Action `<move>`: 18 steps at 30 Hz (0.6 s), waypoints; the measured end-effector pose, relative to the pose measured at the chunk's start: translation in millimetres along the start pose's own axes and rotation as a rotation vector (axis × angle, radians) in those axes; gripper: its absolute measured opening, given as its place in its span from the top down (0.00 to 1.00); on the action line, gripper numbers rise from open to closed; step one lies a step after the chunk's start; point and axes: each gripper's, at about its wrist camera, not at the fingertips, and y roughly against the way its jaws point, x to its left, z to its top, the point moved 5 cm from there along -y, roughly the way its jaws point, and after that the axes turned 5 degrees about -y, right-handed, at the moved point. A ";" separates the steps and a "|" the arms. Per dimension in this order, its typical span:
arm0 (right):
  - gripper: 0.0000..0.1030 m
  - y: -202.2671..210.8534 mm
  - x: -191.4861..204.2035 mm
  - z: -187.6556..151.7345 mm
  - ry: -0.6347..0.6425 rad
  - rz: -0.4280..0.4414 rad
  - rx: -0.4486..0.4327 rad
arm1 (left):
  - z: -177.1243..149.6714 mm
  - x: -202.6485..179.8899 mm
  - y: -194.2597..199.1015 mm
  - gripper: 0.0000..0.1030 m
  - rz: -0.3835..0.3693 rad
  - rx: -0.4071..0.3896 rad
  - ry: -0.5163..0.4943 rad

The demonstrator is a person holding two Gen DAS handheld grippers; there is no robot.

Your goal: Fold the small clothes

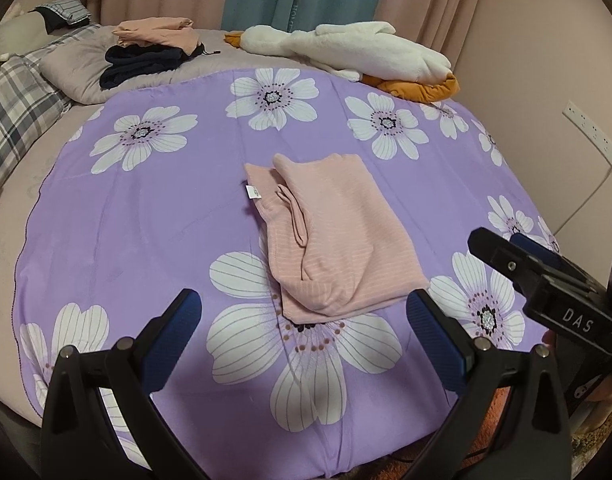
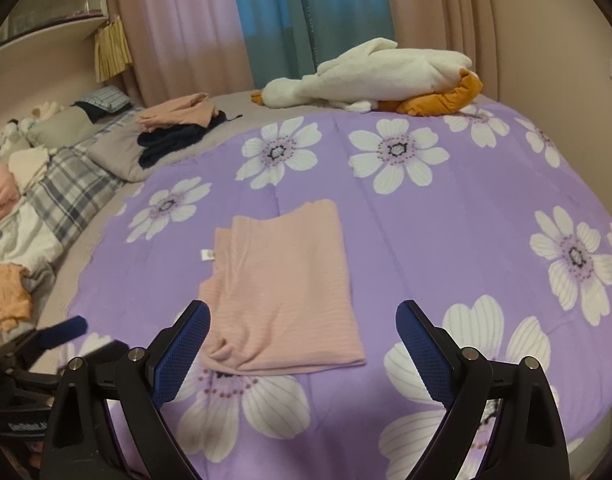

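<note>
A pink striped garment (image 1: 330, 236) lies folded on the purple flowered sheet (image 1: 146, 208), a white label at its left edge. It also shows in the right wrist view (image 2: 282, 288). My left gripper (image 1: 304, 312) is open and empty, its jaws just short of the garment's near edge. My right gripper (image 2: 302, 320) is open and empty, hovering over the garment's near edge. The right gripper also shows at the right of the left wrist view (image 1: 502, 246). The left gripper's blue fingertip (image 2: 66, 330) shows at the left of the right wrist view.
A stack of folded pink and dark clothes (image 1: 154, 48) lies at the back left. A white and orange plush goose (image 1: 358, 50) lies at the back. Plaid pillows (image 1: 18, 112) and loose clothes (image 2: 10, 292) line the left side. Curtains hang behind the bed.
</note>
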 end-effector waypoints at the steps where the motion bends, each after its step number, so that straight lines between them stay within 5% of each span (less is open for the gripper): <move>1: 0.09 0.3 0.5 -0.4 0.000 0.001 0.001 | -0.9 -1.7 0.3 0.01 -0.006 0.000 -0.006; 18: 0.09 -0.6 -3.7 -3.6 0.014 -0.055 0.012 | -8.1 -20.2 -1.7 0.01 -0.039 0.025 -0.055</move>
